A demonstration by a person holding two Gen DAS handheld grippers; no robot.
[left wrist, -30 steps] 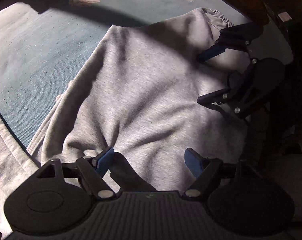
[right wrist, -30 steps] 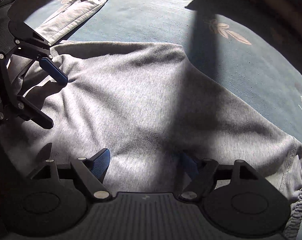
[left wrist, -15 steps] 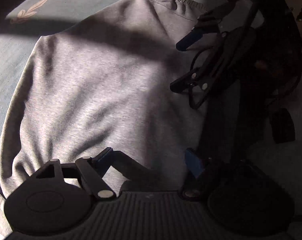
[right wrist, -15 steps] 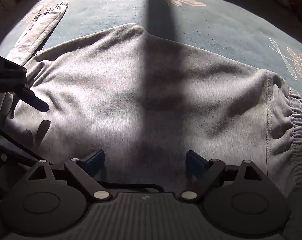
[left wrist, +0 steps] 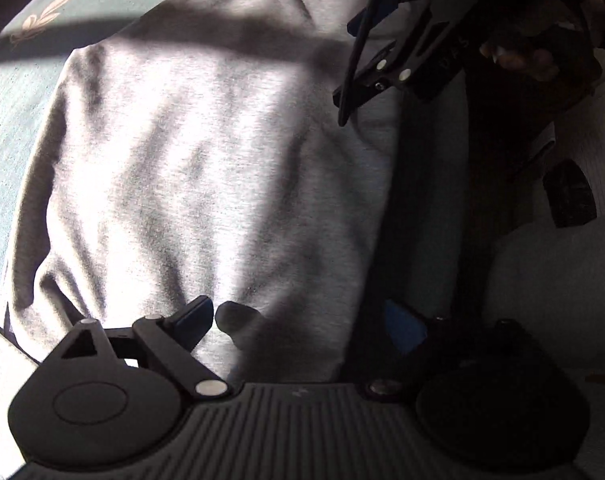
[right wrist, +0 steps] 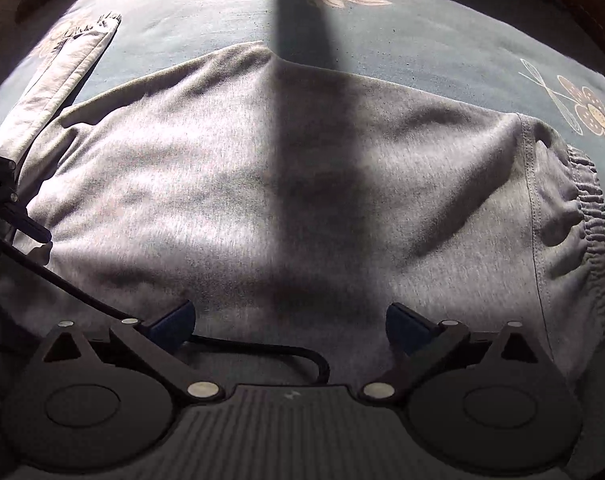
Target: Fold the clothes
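A grey sweatshirt-knit garment (left wrist: 190,168) lies spread flat on a teal cover, with its elastic band (right wrist: 590,216) at the right edge in the right wrist view. My left gripper (left wrist: 302,320) hovers open over the garment's near edge, nothing between its blue pads. My right gripper (right wrist: 290,324) is also open above the near edge of the garment (right wrist: 262,184), holding nothing. The right gripper (left wrist: 386,36) shows at the upper right of the left wrist view, with a hand (left wrist: 518,56) behind it. One finger (right wrist: 26,224) of the left gripper pokes in at the left edge.
The teal cover (right wrist: 422,40) with a floral print (right wrist: 590,116) stretches beyond the garment. A pale cuffed sleeve or leg (right wrist: 70,64) lies at the far left. A black cable (right wrist: 102,304) runs across near my right gripper. A dark band of shadow crosses the cloth.
Both grippers have swung round over the garment while staying open; the right gripper now sits higher and nearer in the left view, and the elastic band has come further into the right view.
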